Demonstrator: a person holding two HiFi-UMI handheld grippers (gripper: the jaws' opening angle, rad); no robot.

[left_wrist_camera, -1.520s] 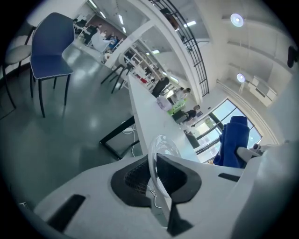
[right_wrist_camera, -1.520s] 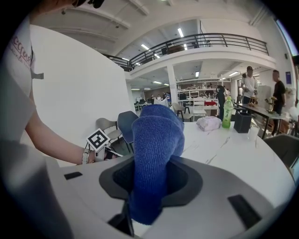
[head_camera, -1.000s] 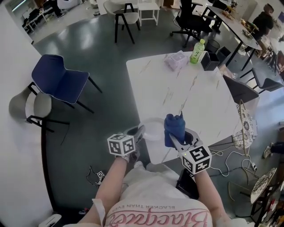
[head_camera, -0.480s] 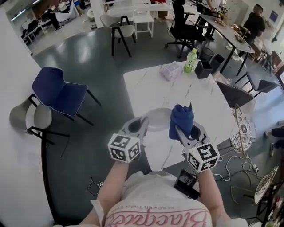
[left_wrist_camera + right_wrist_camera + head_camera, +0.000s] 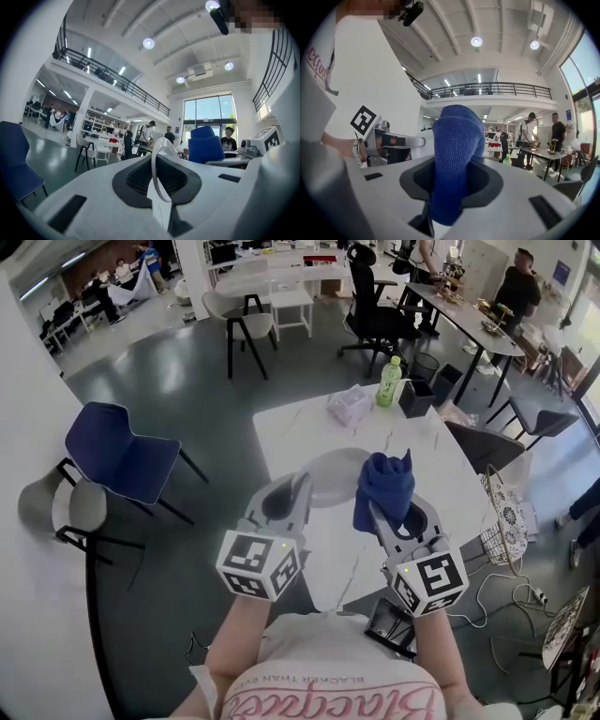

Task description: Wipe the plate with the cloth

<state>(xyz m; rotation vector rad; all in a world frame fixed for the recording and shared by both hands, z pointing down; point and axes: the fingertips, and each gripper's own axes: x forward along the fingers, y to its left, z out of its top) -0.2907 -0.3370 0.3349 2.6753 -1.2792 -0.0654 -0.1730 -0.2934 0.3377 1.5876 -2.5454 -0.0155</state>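
Note:
My left gripper [image 5: 298,489] is shut on the rim of a white plate [image 5: 336,474] and holds it up in the air over the near edge of the table. In the left gripper view the plate [image 5: 155,161] stands edge-on between the jaws. My right gripper [image 5: 375,507] is shut on a bunched blue cloth [image 5: 385,484], which sticks up just right of the plate and does not touch it. The cloth [image 5: 457,154] fills the jaws in the right gripper view. There the left gripper [image 5: 389,143] shows at the left.
A white marble table [image 5: 427,451] lies below, with a green bottle [image 5: 385,382], a black box [image 5: 413,397] and a plastic bag [image 5: 349,405] at its far end. A blue chair [image 5: 120,451] stands to the left, a wire basket [image 5: 502,521] to the right. People stand at tables far off.
Both grippers have risen, the left one more. The plate has come up off the table's near edge, and the cloth has gone up beside it.

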